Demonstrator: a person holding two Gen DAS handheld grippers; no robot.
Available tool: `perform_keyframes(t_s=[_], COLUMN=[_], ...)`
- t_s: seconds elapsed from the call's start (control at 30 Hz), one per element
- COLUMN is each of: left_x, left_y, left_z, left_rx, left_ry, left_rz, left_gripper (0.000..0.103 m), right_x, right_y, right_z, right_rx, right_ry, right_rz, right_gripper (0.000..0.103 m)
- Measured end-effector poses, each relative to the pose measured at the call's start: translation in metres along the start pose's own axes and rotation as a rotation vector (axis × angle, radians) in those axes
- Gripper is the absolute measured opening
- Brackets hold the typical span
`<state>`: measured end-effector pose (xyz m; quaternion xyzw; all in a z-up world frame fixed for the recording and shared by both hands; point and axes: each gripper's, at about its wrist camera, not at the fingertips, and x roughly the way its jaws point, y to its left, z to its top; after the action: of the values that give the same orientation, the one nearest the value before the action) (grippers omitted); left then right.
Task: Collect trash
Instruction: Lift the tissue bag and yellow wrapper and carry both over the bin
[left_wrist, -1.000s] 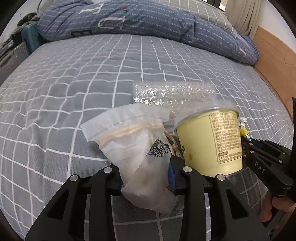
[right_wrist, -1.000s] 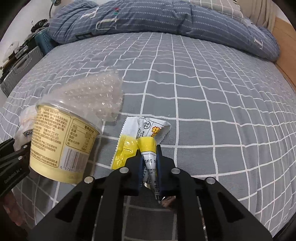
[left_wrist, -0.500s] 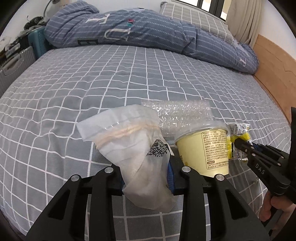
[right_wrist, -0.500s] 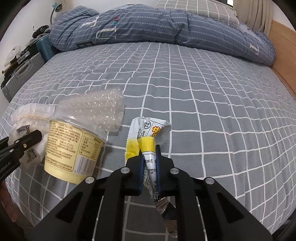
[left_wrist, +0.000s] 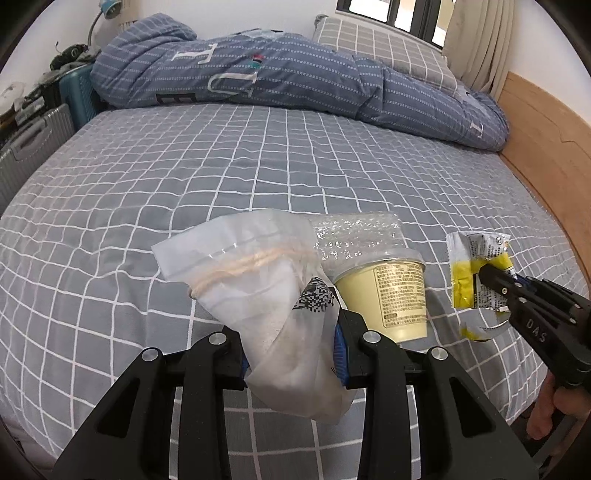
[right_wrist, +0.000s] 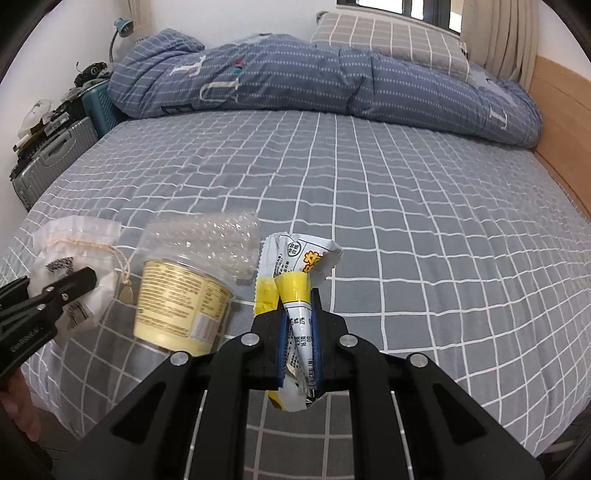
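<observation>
My left gripper (left_wrist: 291, 332) is shut on a clear plastic zip bag (left_wrist: 266, 280) with a QR label and holds it above the bed; it also shows in the right wrist view (right_wrist: 70, 273). My right gripper (right_wrist: 299, 314) is shut on a yellow and white snack wrapper (right_wrist: 291, 273), lifted off the bed; the wrapper shows in the left wrist view (left_wrist: 476, 266) too. A pale yellow plastic cup (left_wrist: 395, 295) stands on the bed between the two grippers, also in the right wrist view (right_wrist: 181, 302). A sheet of bubble wrap (left_wrist: 354, 236) lies just behind the cup.
The grey checked bed sheet (left_wrist: 258, 166) stretches ahead. A rolled blue duvet (left_wrist: 295, 77) and a checked pillow (right_wrist: 388, 37) lie at the far end. A wooden bed frame (left_wrist: 546, 140) runs along the right. Suitcases (right_wrist: 51, 155) stand left of the bed.
Both grippers have lifted and pulled back from the bed with their trash. The cup and the bubble wrap stay on the sheet and look farther away.
</observation>
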<state>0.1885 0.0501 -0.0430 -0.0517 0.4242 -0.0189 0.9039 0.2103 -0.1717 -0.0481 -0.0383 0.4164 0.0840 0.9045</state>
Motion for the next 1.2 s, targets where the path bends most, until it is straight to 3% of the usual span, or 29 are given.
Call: perform_keyframes(t_s=[0.53,1.2], left_x=[-0.047,-0.084], left_y=[-0.019,-0.042], left_z=[-0.027,-0.066], left_rx=[0.012,0.022], left_ry=[-0.042,-0.052], left_rz=[-0.037,-0.056], left_gripper=[0.032,0.032], right_x=[-0.063,-0.104], right_y=[0.009,0.023], right_z=[-0.023,-0.056], right_rx=[0.0,-0.021], right_ry=[-0.071,-0.081], right_rz=[0.017,0.027], right_gripper=[0.01,0.01])
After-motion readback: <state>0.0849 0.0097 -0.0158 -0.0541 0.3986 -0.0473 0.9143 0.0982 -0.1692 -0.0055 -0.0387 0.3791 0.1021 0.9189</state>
